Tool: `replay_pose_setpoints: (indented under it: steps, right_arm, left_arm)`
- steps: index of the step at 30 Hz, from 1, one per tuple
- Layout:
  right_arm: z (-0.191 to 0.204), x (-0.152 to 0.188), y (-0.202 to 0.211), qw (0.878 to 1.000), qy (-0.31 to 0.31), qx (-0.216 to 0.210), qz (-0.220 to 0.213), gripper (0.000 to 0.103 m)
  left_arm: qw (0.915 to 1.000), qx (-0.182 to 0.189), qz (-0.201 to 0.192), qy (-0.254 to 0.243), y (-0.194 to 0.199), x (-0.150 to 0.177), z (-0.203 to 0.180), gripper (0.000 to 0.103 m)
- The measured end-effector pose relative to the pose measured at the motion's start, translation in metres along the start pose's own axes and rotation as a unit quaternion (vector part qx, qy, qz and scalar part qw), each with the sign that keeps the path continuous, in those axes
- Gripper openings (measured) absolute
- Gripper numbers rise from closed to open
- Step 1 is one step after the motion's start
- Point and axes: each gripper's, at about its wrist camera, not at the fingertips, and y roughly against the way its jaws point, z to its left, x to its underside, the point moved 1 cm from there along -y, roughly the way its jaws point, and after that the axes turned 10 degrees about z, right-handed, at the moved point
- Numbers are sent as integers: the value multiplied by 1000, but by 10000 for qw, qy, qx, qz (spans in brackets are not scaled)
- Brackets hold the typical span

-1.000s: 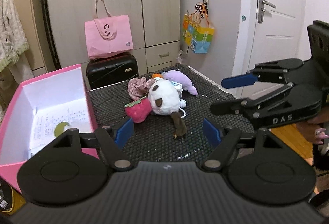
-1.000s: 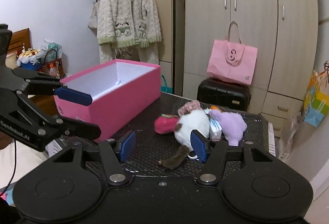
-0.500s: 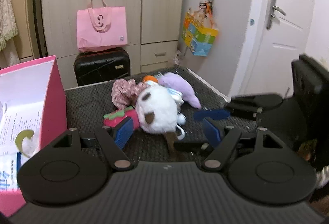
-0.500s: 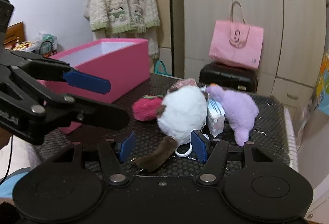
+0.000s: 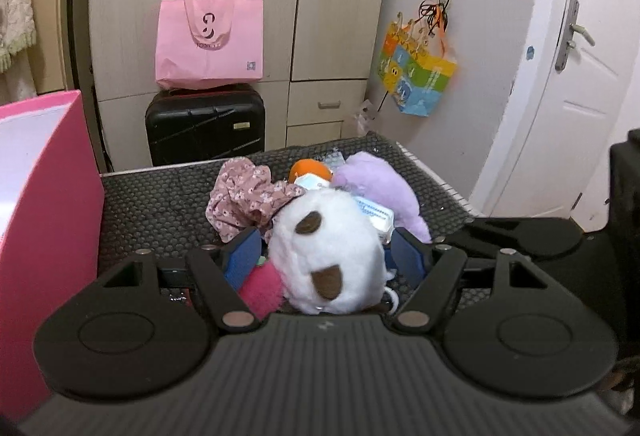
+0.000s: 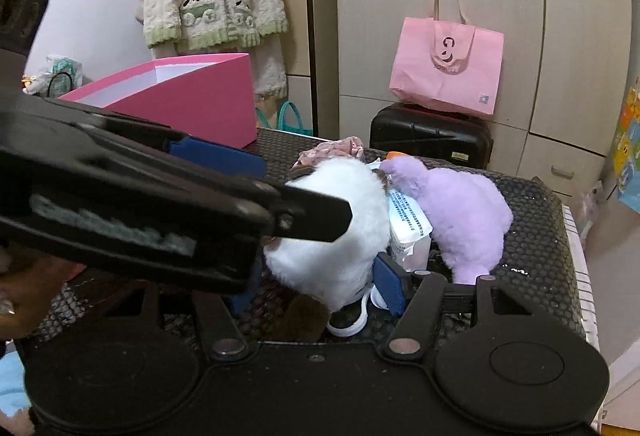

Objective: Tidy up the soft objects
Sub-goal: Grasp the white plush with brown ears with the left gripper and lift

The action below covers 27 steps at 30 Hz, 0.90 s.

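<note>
While the pink box (image 6: 192, 103) beside the pile sat with nothing seen put away, both the left gripper (image 5: 322, 258) and right gripper (image 6: 320, 286) stood open around the white plush (image 5: 326, 248) on the desk (image 5: 160, 203), not squeezing yet.

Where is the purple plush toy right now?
In both wrist views, the purple plush toy lies on the black mat, right of the white plush, a tissue pack between them.

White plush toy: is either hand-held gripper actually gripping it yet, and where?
Neither yet. Both the left hand-held gripper and right hand-held gripper straddle the white plush toy, jaws open around its body, pads not visibly pressing.
</note>
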Motion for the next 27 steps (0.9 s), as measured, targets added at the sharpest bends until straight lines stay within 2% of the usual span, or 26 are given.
replay_pose_setpoints:
  steps: [1, 4, 5, 8, 10, 16, 18, 24, 26, 27]
  right_arm:
    - [1, 0, -1, 10000, 23, 39, -2, 68]
    - [3, -1, -3, 9998, 104, 142, -17, 70]
    - [3, 0, -4, 9998, 123, 170, -29, 71]
    - [5, 0, -7, 9995, 161, 260, -55, 73]
    - [8, 0, -9, 9991, 235, 355, -64, 75]
    - [19, 2, -13, 9958, 461, 789, -78, 77]
    - [20, 2, -13, 9946, 496, 902, -113, 69]
    - [16, 6, -3, 9958, 276, 836, -234, 63]
    - [16, 9, 0, 9962, 211, 799, -260, 63]
    - [15, 10, 1, 9967, 171, 748, -258, 63]
  left_arm:
    - [10000, 59, 24, 27, -2, 1, 1, 70]
    - [9996, 250, 140, 30, -6, 3, 2, 56]
    - [9994, 279, 187, 22, -7, 5, 2, 54]
    - [9997, 108, 126, -200, -7, 9, -3, 46]
    - [9995, 73, 108, -289, -6, 10, -6, 45]
    - [9992, 248, 141, -290, 0, 13, -11, 45]
    - [9994, 218, 129, -247, 0, 14, -12, 45]
    - [9994, 318, 115, -57, 3, 15, -12, 45]
    - [9996, 260, 92, 100, 2, 15, -10, 55]
    - [9998, 124, 111, 143, -1, 14, -9, 56]
